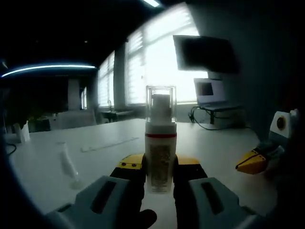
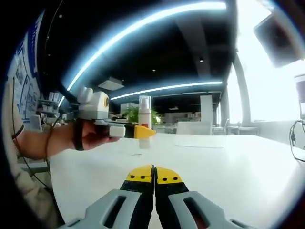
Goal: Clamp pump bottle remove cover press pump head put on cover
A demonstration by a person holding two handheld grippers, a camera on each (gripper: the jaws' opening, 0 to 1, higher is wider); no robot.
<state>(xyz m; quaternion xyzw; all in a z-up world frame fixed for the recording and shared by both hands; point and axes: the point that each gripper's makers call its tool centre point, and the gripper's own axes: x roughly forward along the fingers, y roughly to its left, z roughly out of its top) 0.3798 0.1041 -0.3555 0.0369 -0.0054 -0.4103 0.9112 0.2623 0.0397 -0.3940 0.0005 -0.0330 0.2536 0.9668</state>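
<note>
A white pump bottle (image 1: pixel 160 157) with a red band and a clear cover (image 1: pixel 161 104) over its pump head stands upright between the jaws of my left gripper (image 1: pixel 160 167), which is shut on its body. In the right gripper view the same bottle (image 2: pixel 144 121) is small and far, held in the left gripper (image 2: pixel 138 131) by a person's hand (image 2: pixel 88 136). My right gripper (image 2: pixel 154 174) is shut with its yellow tips together and nothing between them. Its tip also enters the left gripper view as the right gripper (image 1: pixel 252 161), low at the right.
A broad white table (image 2: pixel 228 167) spreads under both grippers. A small clear object (image 1: pixel 67 162) lies on it at the left. A laptop (image 1: pixel 209 91) and cables sit at the far right under a dark monitor (image 1: pixel 205 52). Bright windows lie behind.
</note>
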